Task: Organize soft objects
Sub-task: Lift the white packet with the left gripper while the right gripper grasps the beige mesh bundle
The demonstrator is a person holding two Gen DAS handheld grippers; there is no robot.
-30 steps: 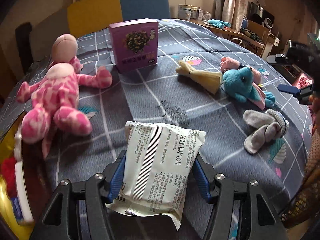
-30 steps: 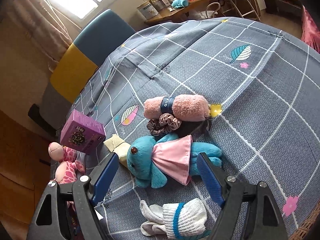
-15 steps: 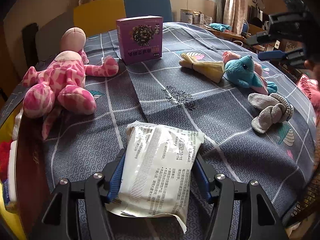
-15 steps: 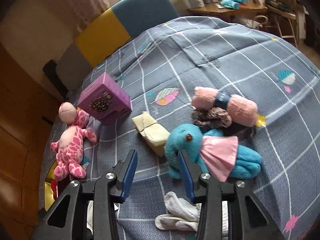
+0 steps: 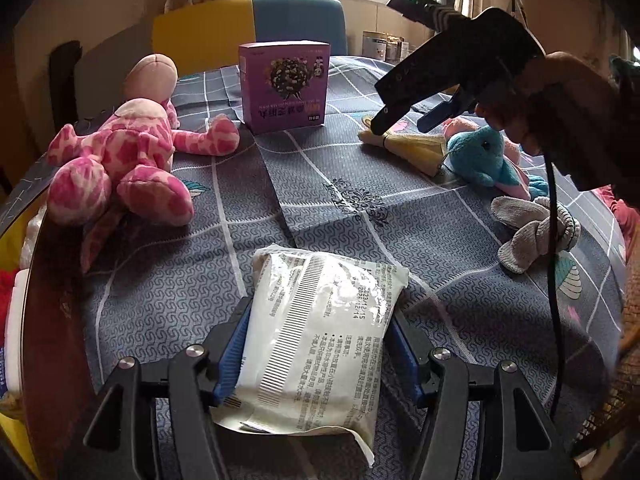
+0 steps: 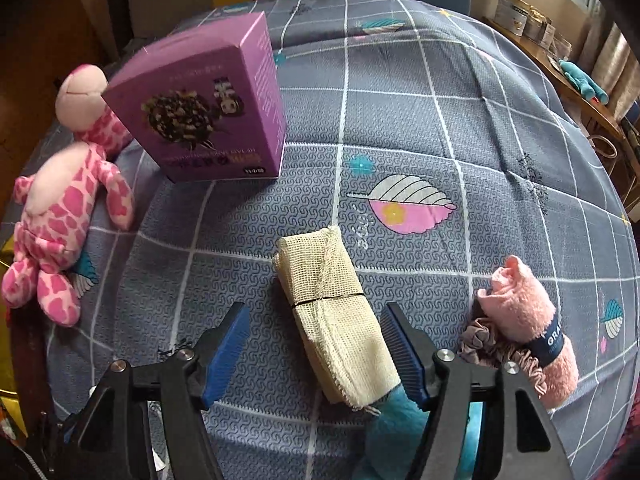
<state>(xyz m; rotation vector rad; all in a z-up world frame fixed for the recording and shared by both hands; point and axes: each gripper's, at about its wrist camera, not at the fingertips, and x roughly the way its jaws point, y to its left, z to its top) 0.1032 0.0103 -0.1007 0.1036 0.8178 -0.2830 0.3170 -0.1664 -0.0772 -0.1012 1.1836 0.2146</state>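
Note:
My left gripper (image 5: 318,344) is shut on a white plastic pack of wipes (image 5: 320,328) and holds it low over the near part of the table. My right gripper (image 6: 314,332) is open, with its fingers on either side of a cream mesh cloth bundle (image 6: 334,312) that lies on the cloth; it also shows in the left wrist view (image 5: 404,120) above that bundle (image 5: 412,148). A pink spotted plush (image 5: 120,160) lies at the left. A blue plush (image 5: 484,156) and grey gloves (image 5: 532,236) lie at the right.
A purple box (image 5: 285,85) stands upright at the back middle, also in the right wrist view (image 6: 204,116). A rolled pink towel (image 6: 528,320) and a scrunchie (image 6: 484,340) lie right of the bundle. The grey checked tablecloth (image 5: 320,184) covers the table. A yellow and blue chair (image 5: 248,28) stands behind.
My right gripper has moved left and down from over the blue plush to over the cream bundle, and has opened wider. My left gripper has kept its hold on the pack.

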